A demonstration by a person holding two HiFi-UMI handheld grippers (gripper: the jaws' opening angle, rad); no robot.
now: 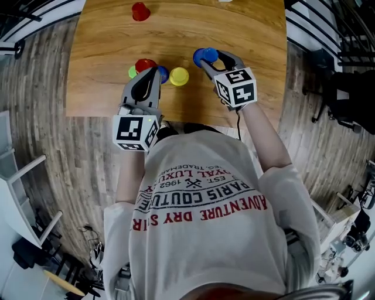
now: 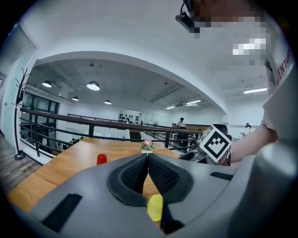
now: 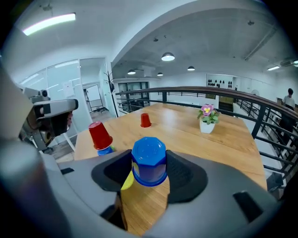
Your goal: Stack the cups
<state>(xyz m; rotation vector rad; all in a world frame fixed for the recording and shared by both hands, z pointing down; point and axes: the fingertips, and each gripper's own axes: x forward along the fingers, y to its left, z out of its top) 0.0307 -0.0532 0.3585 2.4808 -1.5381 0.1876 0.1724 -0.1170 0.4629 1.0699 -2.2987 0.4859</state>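
My right gripper is shut on an upside-down blue cup, its pads pressing on both sides; in the head view that blue cup is at the table's middle right. A yellow cup stands just left of it. A red cup, a green cup and a second blue cup cluster round the tip of my left gripper. In its own view the left gripper is shut on nothing, with the yellow cup showing below the jaws. Another red cup stands far off.
The wooden table ends close to the person's body. A small flower pot stands on its far side near a railing. The clustered red cup is left of my right gripper, with the left gripper beyond it.
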